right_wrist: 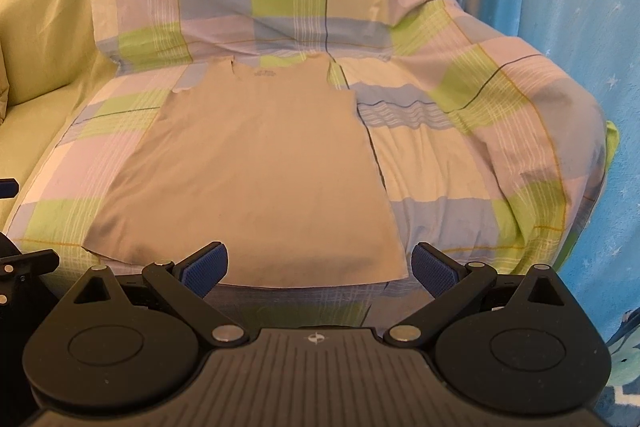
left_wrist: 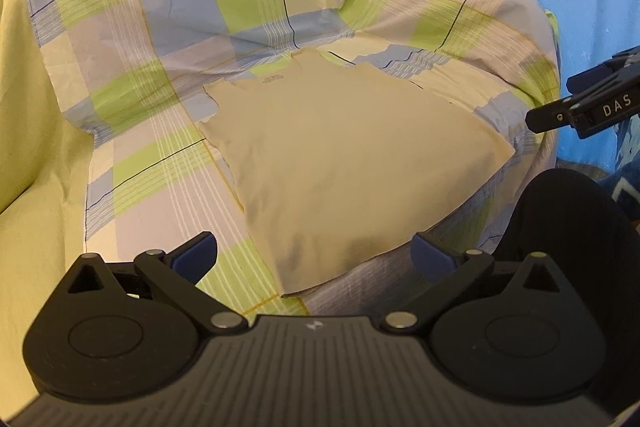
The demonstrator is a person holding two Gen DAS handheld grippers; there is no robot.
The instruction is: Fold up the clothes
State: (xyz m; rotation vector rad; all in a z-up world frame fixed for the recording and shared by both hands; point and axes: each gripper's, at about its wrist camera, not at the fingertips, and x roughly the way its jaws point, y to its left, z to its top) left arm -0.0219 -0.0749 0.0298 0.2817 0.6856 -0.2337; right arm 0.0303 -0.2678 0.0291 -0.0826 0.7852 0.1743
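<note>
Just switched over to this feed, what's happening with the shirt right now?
A pale beige sleeveless top lies spread flat on a sofa covered by a green, blue and white checked sheet, hem towards the cameras. A person holds both grippers just short of the hem: left gripper and right gripper are open and grip nothing. No fold is made yet.

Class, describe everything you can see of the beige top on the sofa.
The top is plain beige, sleeveless, of thin soft cloth, with small print below the neckline. It lies flat and unfolded on the checked sheet, neck towards the backrest, hem at the seat's front edge. Neither gripper touches it.
</note>
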